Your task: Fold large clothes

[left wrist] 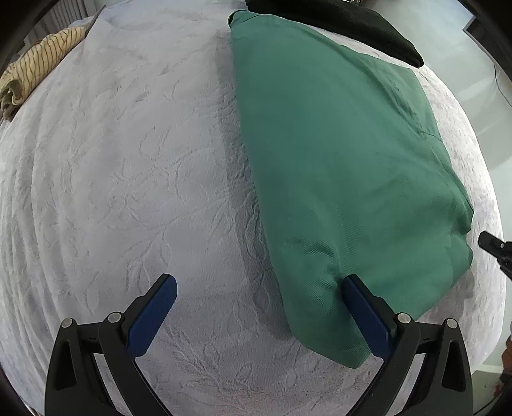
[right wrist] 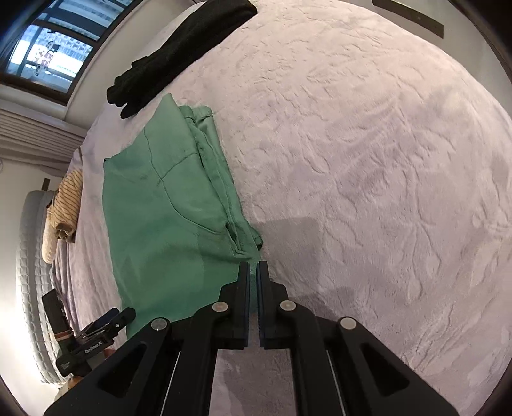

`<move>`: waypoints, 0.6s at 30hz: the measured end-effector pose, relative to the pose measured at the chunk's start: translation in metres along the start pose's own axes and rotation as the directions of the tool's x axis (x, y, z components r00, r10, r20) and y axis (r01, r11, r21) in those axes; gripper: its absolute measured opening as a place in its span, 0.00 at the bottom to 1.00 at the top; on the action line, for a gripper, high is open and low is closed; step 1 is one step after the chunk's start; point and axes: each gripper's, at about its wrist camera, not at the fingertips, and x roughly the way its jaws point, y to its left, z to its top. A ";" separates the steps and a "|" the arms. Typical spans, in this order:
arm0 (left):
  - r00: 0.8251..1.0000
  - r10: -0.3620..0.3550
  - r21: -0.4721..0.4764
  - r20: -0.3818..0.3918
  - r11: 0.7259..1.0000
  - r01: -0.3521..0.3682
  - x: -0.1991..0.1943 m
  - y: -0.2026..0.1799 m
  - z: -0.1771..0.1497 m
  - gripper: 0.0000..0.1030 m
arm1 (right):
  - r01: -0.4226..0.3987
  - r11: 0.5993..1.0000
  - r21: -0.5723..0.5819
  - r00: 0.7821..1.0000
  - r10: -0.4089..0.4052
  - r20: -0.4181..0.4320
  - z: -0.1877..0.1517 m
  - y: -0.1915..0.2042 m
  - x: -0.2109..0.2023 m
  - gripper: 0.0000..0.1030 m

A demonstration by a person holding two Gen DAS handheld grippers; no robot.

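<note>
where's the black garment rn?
The black garment lies at the far edge of the bed, just beyond the top of the folded green garment; in the right wrist view it is upper left.

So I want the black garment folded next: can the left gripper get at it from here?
Probably yes. The left gripper is open, holding nothing, and the black garment lies uncovered at the bed's far edge, but the folded green garment lies between, so it must pass over it.

Light: soft daylight, bright window (right wrist: 48,54) upper left.
Shadows: soft-edged, beside green garment (left wrist: 336,160).
Edges: fisheye bending, dark vignette.
</note>
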 end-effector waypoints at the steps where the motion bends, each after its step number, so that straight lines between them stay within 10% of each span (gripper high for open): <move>1: 1.000 0.000 0.001 -0.001 1.000 0.000 0.000 0.000 -0.001 1.00 | -0.001 1.000 -0.004 1.000 0.001 -0.002 0.001 0.002 0.000 0.04; 12: 0.999 -0.030 -0.012 -0.012 0.999 0.030 -0.009 0.014 0.004 1.00 | -0.011 0.998 -0.056 0.999 0.009 -0.030 0.019 0.017 0.010 0.06; 16: 0.999 -0.044 -0.016 -0.014 0.999 0.044 -0.010 0.019 0.008 1.00 | -0.018 0.997 -0.071 1.000 0.017 -0.015 0.028 0.022 0.012 0.76; 18: 0.998 -0.065 -0.029 -0.006 0.997 0.065 -0.012 0.023 0.013 1.00 | -0.026 0.996 -0.086 1.000 0.025 -0.015 0.034 0.026 0.013 0.76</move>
